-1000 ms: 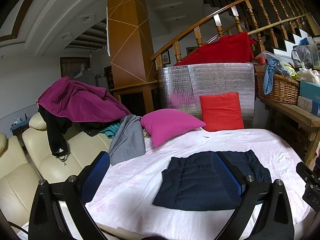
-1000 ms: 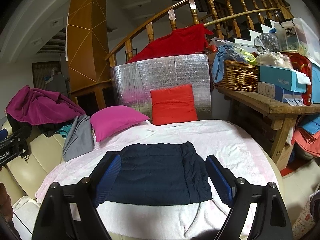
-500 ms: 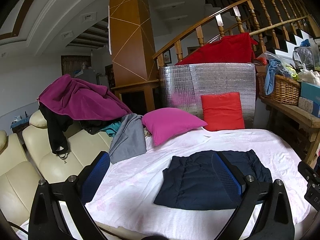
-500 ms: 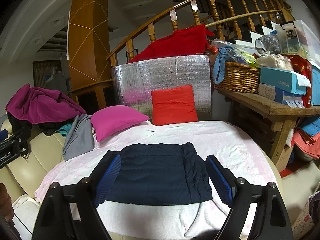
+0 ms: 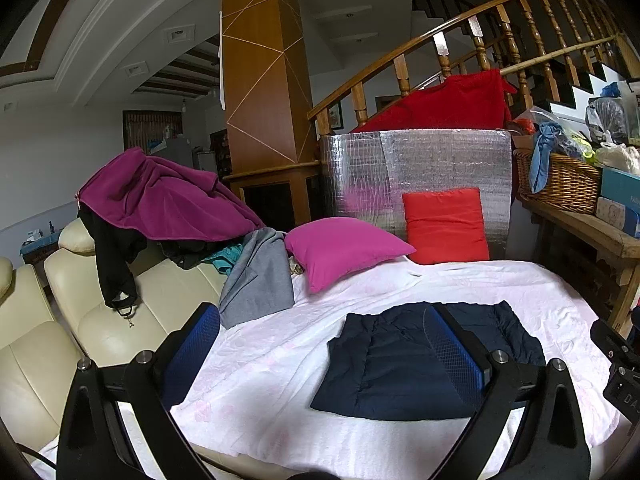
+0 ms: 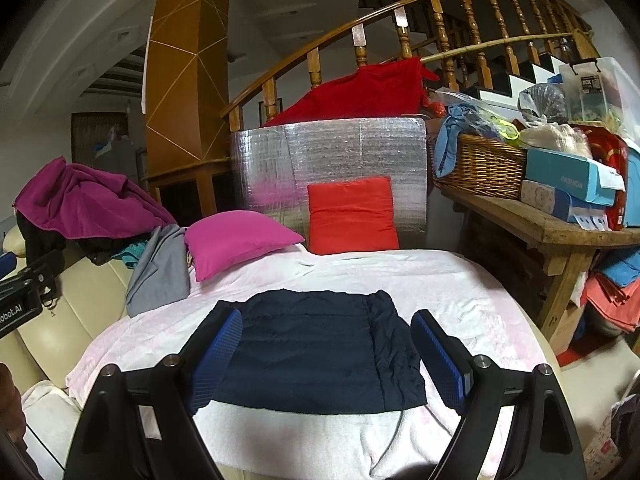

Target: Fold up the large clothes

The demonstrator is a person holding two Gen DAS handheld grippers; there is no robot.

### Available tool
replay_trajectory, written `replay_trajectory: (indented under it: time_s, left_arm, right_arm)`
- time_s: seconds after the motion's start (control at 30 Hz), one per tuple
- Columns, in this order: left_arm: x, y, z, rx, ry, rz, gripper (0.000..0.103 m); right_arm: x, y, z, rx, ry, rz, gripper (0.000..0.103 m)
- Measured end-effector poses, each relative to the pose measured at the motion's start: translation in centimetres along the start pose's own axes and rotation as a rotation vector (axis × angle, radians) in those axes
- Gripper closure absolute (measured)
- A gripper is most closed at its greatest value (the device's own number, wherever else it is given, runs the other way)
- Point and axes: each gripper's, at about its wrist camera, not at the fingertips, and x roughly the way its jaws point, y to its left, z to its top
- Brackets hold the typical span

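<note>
Nothing moved since earlier frames: navy garment (image 6: 320,348) lies folded, compact rectangle on pink-sheeted bed (image 6: 460,292), 6 o'clock of red cushion (image 6: 352,216). Left claw (image 5: 320,354) and right claw (image 6: 326,356) hover wide open, empty. Grey garment (image 5: 260,276) at 9 o'clock awaits folding.

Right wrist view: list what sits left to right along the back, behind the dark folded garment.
Purple garment on the sofa → grey garment → pink pillow → red cushion against the silver foil panel → wicker basket → blue boxes on the wooden bench.
</note>
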Motion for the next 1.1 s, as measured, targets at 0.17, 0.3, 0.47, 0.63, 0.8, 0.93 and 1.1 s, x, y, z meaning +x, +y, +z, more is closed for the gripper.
replay_trajectory:
  time_s: [0.17, 0.3, 0.47, 0.63, 0.8, 0.93, 1.1]
  left_arm:
    - [0.4, 0.2, 0.1, 0.003, 0.006, -0.001, 0.002]
    - [1.0, 0.1, 0.2, 0.008, 0.013, -0.001, 0.002]
    - [2.0, 0.0, 0.2, 0.008, 0.029, 0.000, 0.002]
    - [3.1, 0.0, 0.3, 0.001, 0.041, 0.005, 0.002]
    - [3.7, 0.0, 0.5, -0.004, 0.043, 0.013, 0.002]
    - [4.0, 0.0, 0.5, -0.004, 0.044, 0.016, 0.002]
    - [4.6, 0.0, 0.7, -0.004, 0.047, 0.016, 0.002]
  right_arm:
    - [0.5, 0.3, 0.2, -0.007, 0.003, -0.002, 0.014]
    - [1.1, 0.3, 0.6, -0.005, 0.003, -0.004, 0.014]
    - [2.2, 0.3, 0.8, -0.007, 0.011, -0.006, 0.014]
    - [3.4, 0.5, 1.0, -0.015, 0.019, -0.009, 0.014]
    - [4.1, 0.6, 1.3, -0.017, 0.021, -0.008, 0.014]
    - [4.4, 0.9, 1.5, -0.023, 0.020, -0.008, 0.014]
    - [5.3, 1.0, 1.6, -0.029, 0.029, -0.004, 0.014]
